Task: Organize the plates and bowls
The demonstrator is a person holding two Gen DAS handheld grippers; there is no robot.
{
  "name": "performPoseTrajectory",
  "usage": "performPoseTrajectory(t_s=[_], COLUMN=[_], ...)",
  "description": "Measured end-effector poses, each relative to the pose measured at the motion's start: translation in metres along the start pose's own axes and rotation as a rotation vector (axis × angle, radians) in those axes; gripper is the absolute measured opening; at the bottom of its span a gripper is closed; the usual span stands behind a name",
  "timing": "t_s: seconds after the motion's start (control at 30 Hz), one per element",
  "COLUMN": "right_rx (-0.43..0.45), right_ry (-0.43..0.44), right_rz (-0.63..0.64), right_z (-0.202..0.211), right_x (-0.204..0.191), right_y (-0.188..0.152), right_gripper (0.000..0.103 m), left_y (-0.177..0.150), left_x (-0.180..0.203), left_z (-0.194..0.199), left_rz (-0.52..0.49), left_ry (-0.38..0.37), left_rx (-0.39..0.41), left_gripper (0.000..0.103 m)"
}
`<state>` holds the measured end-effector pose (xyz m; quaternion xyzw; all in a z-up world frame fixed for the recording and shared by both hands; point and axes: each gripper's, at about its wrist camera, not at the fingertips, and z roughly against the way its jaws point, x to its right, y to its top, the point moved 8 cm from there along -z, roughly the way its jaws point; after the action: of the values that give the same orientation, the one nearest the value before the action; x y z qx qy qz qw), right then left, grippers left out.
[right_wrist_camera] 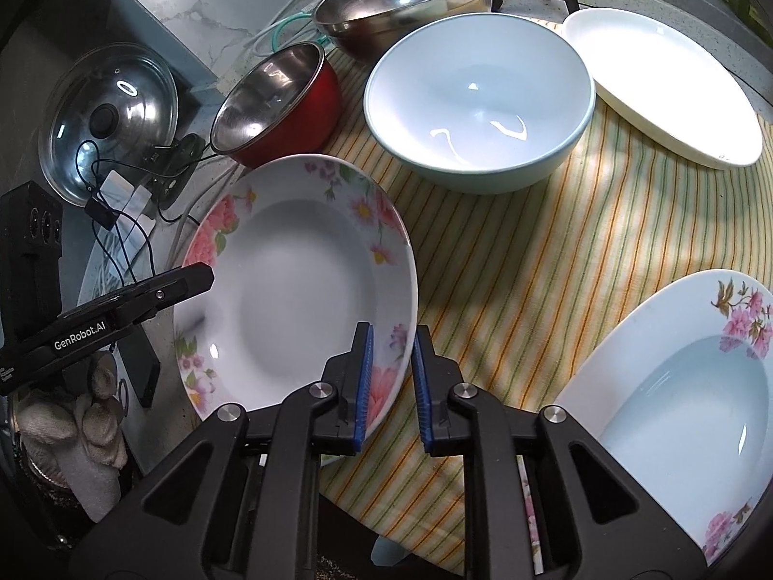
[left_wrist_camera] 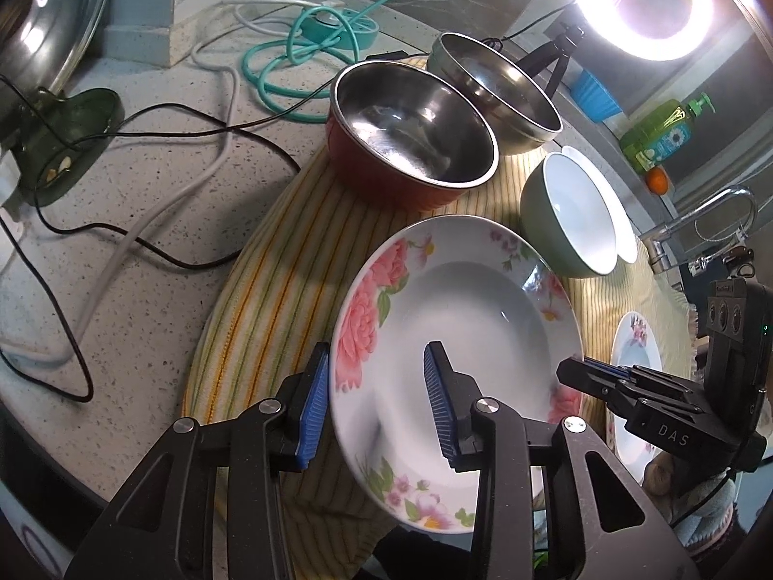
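I am working over a yellow striped cloth (right_wrist_camera: 507,261) spread on a speckled counter (left_wrist_camera: 159,203). Near its middle sits a flowered plate (right_wrist_camera: 294,280) – both my grippers grip it by opposite rims. My left gripper (left_wrist_camera: 377,406) pinches the plate's left rim, its jaws partly apart, one blue pad (left_wrist_camera: 311,411) outside and one inside. My right gripper (right_wrist_camera: 390,386) is closed narrowly on the right rim. Beyond lie a steel bowl (right_wrist_camera: 401,5), a pale green bowl (right_wrist_camera: 478,101) and a red bowl (right_wrist_camera: 280,106); a second flowered plate (right_wrist_camera: 676,411) sits near right.
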<state>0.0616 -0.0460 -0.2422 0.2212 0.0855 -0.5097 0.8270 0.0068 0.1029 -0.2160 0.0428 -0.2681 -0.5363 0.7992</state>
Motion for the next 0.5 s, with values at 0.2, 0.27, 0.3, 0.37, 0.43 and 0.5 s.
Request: performPoseTrajectory(t_s=[0.2, 0.27, 0.3, 0.37, 0.43, 0.5], right_rx=[0.0, 0.002, 0.004, 0.008, 0.015, 0.022], right_ry=[0.011, 0.012, 0.012, 0.014, 0.018, 0.018], right_rz=[-0.019, -0.023, -0.024, -0.029, -0.037, -0.046], right_z=[0.005, 0.009, 0.011, 0.016, 0.022, 0.029], right_x=[0.003, 0.004, 0.005, 0.007, 0.009, 0.014], right_y=[-0.002, -0.005, -0.005, -0.007, -0.008, -0.01], right_gripper=[0.017, 0.017, 0.017, 0.017, 0.017, 0.017], left_y=[-0.003, -0.004, -0.005, -0.006, -0.008, -0.009], left_x=[0.004, 0.007, 0.009, 0.013, 0.019, 0.026], left_z=[0.002, 0.004, 0.005, 0.007, 0.008, 0.01], left_rz=[0.0, -0.003, -0.004, -0.006, -0.008, -0.015], left_ry=[0.001, 0.0, -0.001, -0.005, -0.011, -0.019], left_rx=[-0.006, -0.005, -0.005, -0.004, -0.006, -0.005], left_gripper=[0.035, 0.035, 0.035, 0.035, 0.035, 0.035])
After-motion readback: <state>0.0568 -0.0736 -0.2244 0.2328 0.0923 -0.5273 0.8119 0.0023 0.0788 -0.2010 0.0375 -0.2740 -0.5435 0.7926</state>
